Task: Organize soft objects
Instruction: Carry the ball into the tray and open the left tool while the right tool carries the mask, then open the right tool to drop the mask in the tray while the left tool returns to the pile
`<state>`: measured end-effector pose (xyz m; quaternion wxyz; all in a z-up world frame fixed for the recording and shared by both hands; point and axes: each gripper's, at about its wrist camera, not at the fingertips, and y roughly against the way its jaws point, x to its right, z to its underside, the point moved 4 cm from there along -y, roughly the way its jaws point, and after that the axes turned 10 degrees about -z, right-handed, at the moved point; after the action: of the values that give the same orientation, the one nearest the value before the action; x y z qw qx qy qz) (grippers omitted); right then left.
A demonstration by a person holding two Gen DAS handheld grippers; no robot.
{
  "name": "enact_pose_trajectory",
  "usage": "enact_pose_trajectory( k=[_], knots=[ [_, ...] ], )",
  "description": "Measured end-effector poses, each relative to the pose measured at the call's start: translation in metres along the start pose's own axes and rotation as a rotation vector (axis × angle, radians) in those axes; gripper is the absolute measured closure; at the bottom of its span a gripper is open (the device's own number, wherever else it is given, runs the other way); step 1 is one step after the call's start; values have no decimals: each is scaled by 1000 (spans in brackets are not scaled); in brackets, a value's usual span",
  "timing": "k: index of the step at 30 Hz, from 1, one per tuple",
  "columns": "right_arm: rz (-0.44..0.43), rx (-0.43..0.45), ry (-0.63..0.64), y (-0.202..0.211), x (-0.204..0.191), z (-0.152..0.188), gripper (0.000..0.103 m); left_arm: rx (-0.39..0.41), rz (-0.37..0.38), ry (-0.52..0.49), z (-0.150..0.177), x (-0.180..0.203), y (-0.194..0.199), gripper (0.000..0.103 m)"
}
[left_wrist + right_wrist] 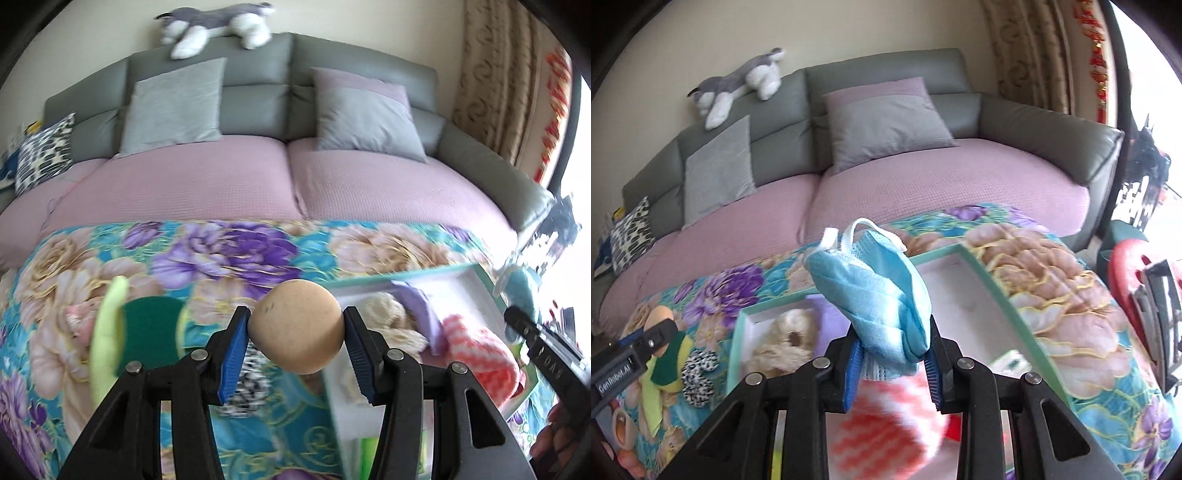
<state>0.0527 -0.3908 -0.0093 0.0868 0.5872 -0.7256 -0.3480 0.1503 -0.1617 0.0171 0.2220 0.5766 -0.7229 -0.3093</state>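
My left gripper (pixel 297 332) is shut on a tan foam ball (pixel 297 326) and holds it above the floral blanket, left of the white box (pixel 476 280). My right gripper (pixel 892 354) is shut on a folded blue face mask (pixel 875 295) above the teal-rimmed box (pixel 993 291). In the box lie a beige plush toy (pixel 783 343), a purple cloth (pixel 831 317) and a pink-and-white knitted piece (pixel 886 417). A green-and-yellow felt piece (pixel 122 332) and a black-and-white scrunchie (pixel 698 376) lie on the blanket left of the box.
The floral blanket (pixel 229 254) covers a table in front of a sofa with a pink cover (pixel 207 184), grey cushions (pixel 173 107) and a husky plush (pixel 218 26) on its back. A red chair (pixel 1126 273) stands at right.
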Motion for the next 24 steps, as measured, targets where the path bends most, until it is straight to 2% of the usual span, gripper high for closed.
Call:
enact_pose_trajectory(
  k=[7,14,15,16,18,21,24],
  knots=[
    [39,13,-33,2,22,0,72,-19,55,-89,9,45,-9,50],
    [60,1,-38,-7,23,3,69,-41,55,-151,15,67,-20,48],
    [72,2,-39,-7,24,3,62,-40,43,-159,16,69,-20,37],
    [87,2,-36,-7,25,3,42,-35,33,-164,15,69,-20,21],
    [113,9,-28,-5,25,2,20,-10,12,-165,13,68,-18,12],
    [112,13,-13,-2,23,0,18,2,-6,-154,10,61,-16,10],
    [121,1,13,-3,18,0,9,-2,-31,-131,9,54,-19,3]
  ],
)
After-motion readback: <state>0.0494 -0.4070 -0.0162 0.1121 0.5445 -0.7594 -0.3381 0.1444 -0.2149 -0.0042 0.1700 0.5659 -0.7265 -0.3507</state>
